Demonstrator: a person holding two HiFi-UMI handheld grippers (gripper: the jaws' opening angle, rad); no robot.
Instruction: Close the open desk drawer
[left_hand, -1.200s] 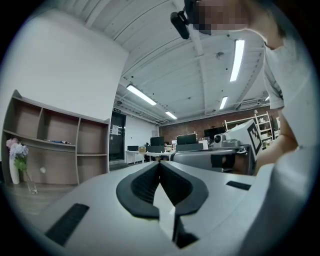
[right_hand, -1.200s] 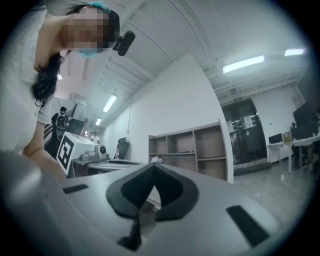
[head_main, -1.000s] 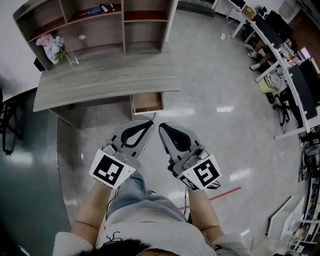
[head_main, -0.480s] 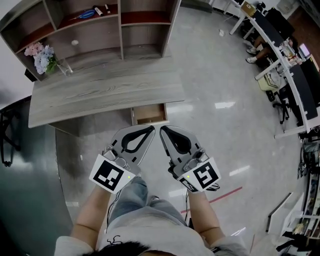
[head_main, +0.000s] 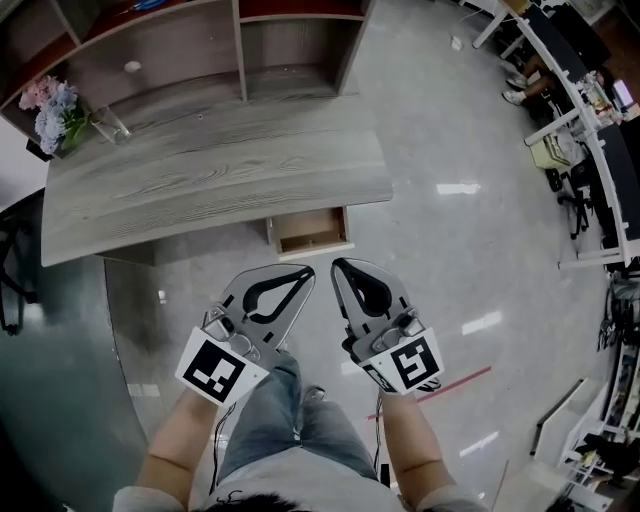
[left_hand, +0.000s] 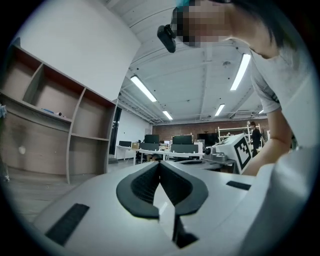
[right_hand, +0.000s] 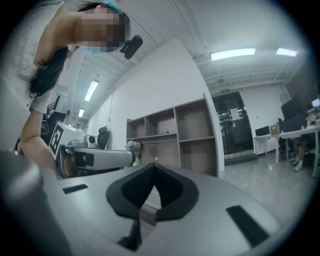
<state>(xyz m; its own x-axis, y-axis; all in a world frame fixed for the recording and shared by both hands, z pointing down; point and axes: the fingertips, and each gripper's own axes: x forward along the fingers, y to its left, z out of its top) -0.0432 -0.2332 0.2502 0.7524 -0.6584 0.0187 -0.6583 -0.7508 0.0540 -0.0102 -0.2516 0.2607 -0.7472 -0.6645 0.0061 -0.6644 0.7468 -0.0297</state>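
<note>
Drawer (head_main: 311, 232) status: we find it pulled out from under the front edge of the bench (head_main: 200, 170), toward the bench's right end, with its wooden interior exposed and apparently empty. Against the head view a second ago, the bench and drawer now sit larger and lower in frame. The gap between the drawer front and both claws has also shrunk, so we conclude the person has stepped closer. The left claw (head_main: 305, 270) and right claw (head_main: 338, 264) are held side by side above the floor, tips aimed at the drawer front, near it but not touching. In each gripper's own view we confirm that the left claw (left_hand: 159, 165) and right claw (right_hand: 151, 166) have their jaws drawn together at the tips, with nothing between them. We judge the approach nearly complete: no push has begun, and the drawer shows no inward travel. The next move calls for setting the closed tips against the drawer front and shoving straight toward the bench.
</note>
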